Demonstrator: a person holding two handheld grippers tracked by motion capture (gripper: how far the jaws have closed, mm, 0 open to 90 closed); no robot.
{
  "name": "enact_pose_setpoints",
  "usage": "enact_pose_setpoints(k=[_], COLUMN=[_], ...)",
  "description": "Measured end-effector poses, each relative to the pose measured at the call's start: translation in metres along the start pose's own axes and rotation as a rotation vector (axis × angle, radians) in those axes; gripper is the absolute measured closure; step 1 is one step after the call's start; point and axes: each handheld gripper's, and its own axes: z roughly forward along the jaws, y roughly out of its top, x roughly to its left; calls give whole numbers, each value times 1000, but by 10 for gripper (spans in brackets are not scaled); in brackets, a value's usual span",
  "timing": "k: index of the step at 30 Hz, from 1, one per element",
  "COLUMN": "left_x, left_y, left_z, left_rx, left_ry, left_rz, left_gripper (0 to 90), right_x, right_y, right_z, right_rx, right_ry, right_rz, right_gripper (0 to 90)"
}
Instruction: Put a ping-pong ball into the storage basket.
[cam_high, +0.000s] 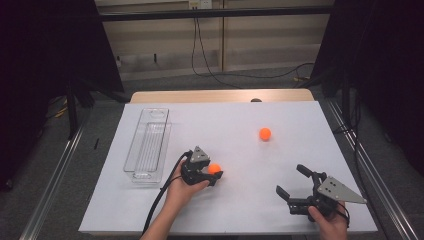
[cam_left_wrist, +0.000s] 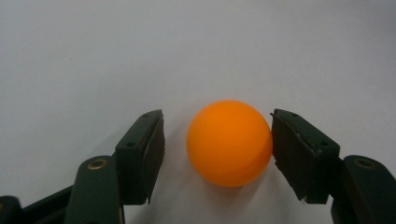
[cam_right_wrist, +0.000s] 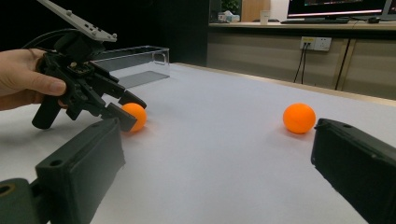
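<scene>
Black tools (cam_high: 216, 176), grey three-cornered plates (cam_high: 341, 190)

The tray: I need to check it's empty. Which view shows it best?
The high view: the tray shows whole from above, nothing inside. The right gripper view shows its far end, side-on.

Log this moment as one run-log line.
left gripper: fingers around near orange ball, one pad touching, not clamped | right gripper: open, idle | far orange ball: loose | clear tray: empty

Left gripper (cam_high: 214, 175) half-closed (right gripper (cam_high: 292, 183) wide)
</scene>
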Motion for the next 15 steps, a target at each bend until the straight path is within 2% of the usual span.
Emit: enact_pose_setpoints(k=[15], left_x=[1], left_y=[0], left_z=[0], left_rx=[8], left_ry=[-11], left_rz=[7], left_gripper=[407], right_x=[0], right_y=[0], right_z=[0], right_rx=[0], right_ry=[0], right_rz=[0], right_gripper=[20])
